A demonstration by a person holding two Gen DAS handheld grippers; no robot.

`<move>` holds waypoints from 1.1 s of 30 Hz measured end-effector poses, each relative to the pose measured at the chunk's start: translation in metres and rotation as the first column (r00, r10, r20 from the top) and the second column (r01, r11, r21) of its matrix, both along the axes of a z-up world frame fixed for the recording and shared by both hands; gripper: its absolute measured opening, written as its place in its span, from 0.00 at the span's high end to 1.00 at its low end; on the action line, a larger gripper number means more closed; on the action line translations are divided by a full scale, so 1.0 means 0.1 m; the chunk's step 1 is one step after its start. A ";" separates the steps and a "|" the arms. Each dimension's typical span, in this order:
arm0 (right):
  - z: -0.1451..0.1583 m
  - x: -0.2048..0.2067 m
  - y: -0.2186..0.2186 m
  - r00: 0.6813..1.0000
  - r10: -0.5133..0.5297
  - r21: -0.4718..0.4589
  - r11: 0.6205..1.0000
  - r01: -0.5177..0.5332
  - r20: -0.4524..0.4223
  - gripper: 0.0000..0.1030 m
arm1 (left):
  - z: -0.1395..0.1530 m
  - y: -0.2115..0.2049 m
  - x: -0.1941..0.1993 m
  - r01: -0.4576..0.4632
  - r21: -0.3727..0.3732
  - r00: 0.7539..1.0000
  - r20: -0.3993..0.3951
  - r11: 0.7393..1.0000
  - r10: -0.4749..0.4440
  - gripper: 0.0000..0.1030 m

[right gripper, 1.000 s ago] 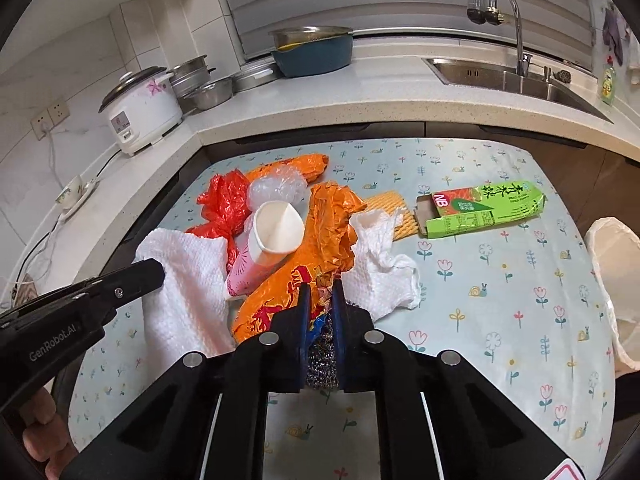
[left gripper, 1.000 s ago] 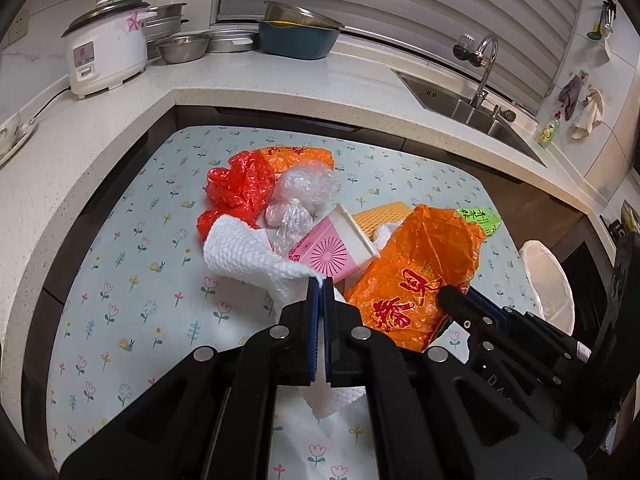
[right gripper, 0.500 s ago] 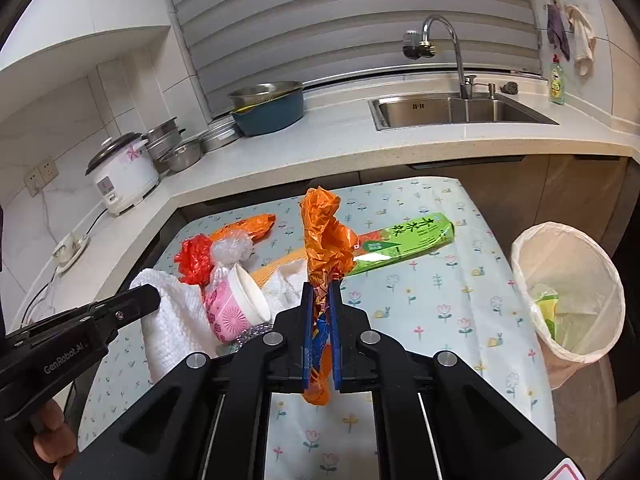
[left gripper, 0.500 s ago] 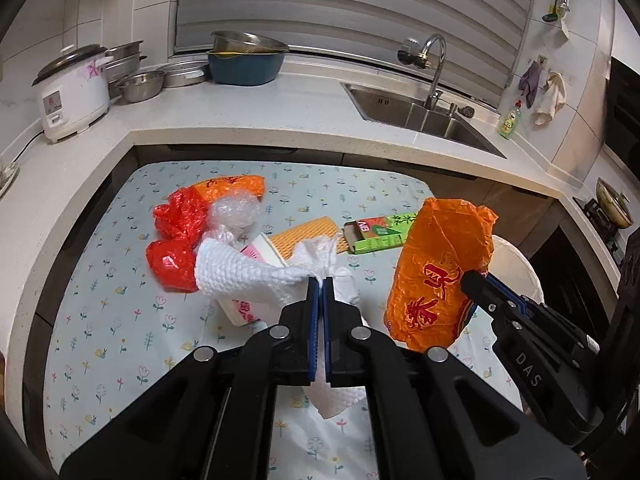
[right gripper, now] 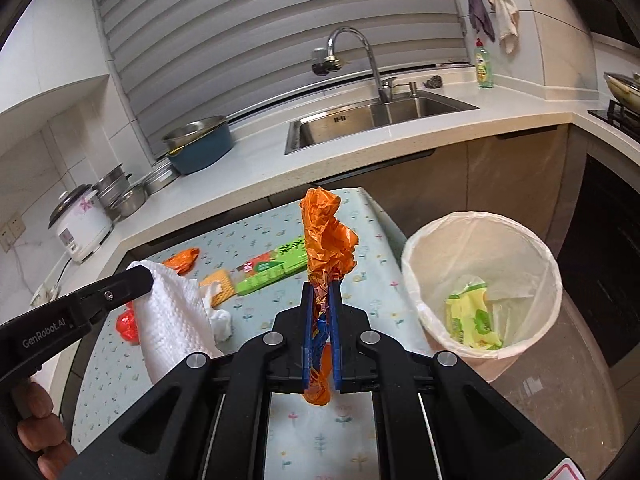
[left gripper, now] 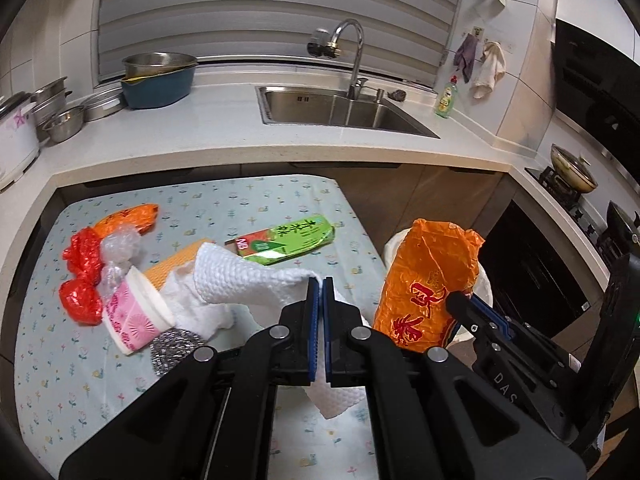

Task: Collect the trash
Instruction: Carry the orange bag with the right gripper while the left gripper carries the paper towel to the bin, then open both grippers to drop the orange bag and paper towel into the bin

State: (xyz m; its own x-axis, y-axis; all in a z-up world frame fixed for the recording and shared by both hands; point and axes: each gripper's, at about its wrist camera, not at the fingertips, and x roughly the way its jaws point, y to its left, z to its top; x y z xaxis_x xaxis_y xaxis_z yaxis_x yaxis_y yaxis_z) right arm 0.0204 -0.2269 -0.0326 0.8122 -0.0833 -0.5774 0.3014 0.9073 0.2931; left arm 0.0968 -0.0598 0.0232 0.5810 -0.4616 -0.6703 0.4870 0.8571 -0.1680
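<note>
The left gripper [left gripper: 319, 286] was clamped on a white paper towel [left gripper: 248, 280], the right gripper [right gripper: 321, 296] on an orange bag [right gripper: 326, 232] — both lifted near the bin [right gripper: 416, 248]. Next, I judged: release above it.

White counter [left gripper: 208, 140] wraps corner; steel sink [left gripper: 340, 110], curved tap [left gripper: 348, 52], grey slatted blind [left gripper: 276, 12] behind.

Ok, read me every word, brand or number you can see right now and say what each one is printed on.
"GenRobot.AI": white lettering on the left gripper body.
"DAS": lettering on the right gripper body; the rest is cut off.
Green carton: "NB" on its red end; the large Chinese characters are not clear enough to quote.
Orange bag: large red Chinese characters, too crumpled to read.
Pink cup: pattern only.
</note>
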 end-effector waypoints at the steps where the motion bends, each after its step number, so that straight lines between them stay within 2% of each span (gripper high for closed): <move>1: -0.02 -0.03 -0.09 1.000 -0.017 0.000 1.000 0.017 -0.003 0.93 | -0.01 -0.11 0.00 0.019 -0.003 1.000 -0.004 1.000 -0.019 0.98; 12: -0.24 -0.30 -0.95 0.982 -0.182 -0.014 0.983 0.182 -0.046 0.93 | -0.17 -1.18 0.07 0.162 -0.029 0.986 -0.027 0.986 -0.163 0.98; 21: -0.40 -0.26 -1.42 0.964 -0.256 -0.011 0.967 0.256 -0.070 0.93 | -0.23 -1.88 0.24 0.256 -0.095 0.963 -0.065 0.962 -0.263 0.98; 27: -0.53 -0.17 -1.60 0.959 -0.269 0.002 0.963 0.270 -0.090 0.93 | -0.38 -2.10 0.33 0.272 -0.099 0.958 -0.068 0.957 -0.279 0.98; 31: -0.59 -0.10 -1.62 0.959 -0.264 0.000 0.964 0.265 -0.099 0.93 | -0.51 -2.14 0.43 0.268 -0.114 0.955 -0.100 0.957 -0.279 0.98; 33: -0.61 -0.06 -1.62 0.960 -0.261 -0.002 0.965 0.263 -0.101 0.92 | -0.56 -2.15 0.47 0.258 -0.111 0.957 -0.108 0.960 -0.270 0.95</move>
State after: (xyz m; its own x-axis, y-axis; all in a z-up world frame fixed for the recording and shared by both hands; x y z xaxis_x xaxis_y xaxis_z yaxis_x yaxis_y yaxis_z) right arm 0.0145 -0.3887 -0.0932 0.7010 -0.2781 -0.6567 0.5564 0.7893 0.2597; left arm 0.1437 -0.2744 -0.0332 0.3467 -0.6522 -0.6741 0.6649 0.6778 -0.3138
